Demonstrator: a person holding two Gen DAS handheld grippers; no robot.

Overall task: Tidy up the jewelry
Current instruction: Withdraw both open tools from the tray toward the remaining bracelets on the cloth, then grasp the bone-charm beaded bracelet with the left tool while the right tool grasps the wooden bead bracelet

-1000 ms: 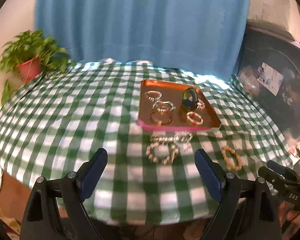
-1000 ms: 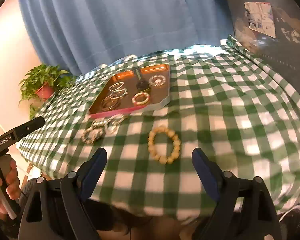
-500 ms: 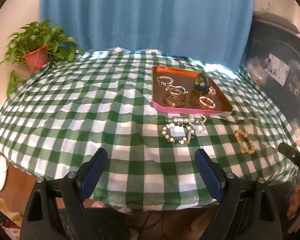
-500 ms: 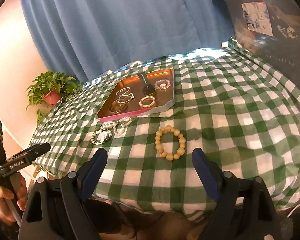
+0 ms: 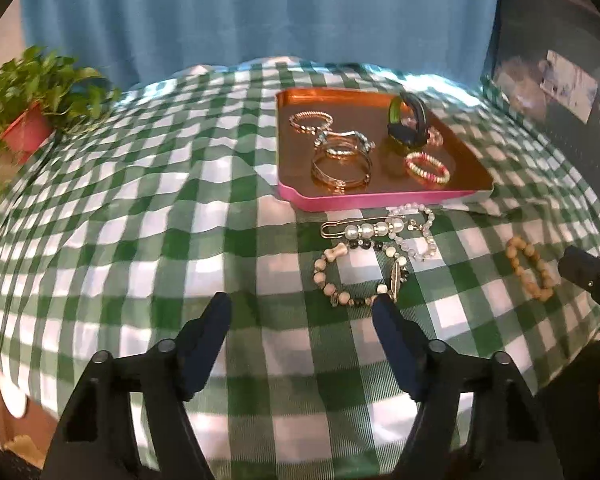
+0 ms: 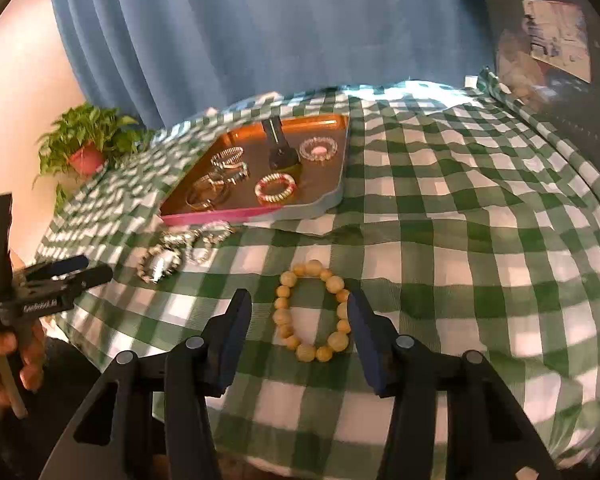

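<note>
Right tongs (image 6: 298, 312) have just been closing and stand part open around the tan round-bead wooden bracelet (image 6: 312, 314), which lies flat on the green-and-white checked cloth (image 6: 460, 240) over the worktop; its right pad looks close to the beads, contact unclear.

Left tongs (image 5: 302, 312) also just narrowed, still wide, nothing between them; the mixed white-and-dark bead bracelet with feather charm (image 5: 358, 274) lies just beyond their right tip.

Copper-floored tray with pink rim (image 5: 340, 202) holds several bangles and a dark watch.
</note>
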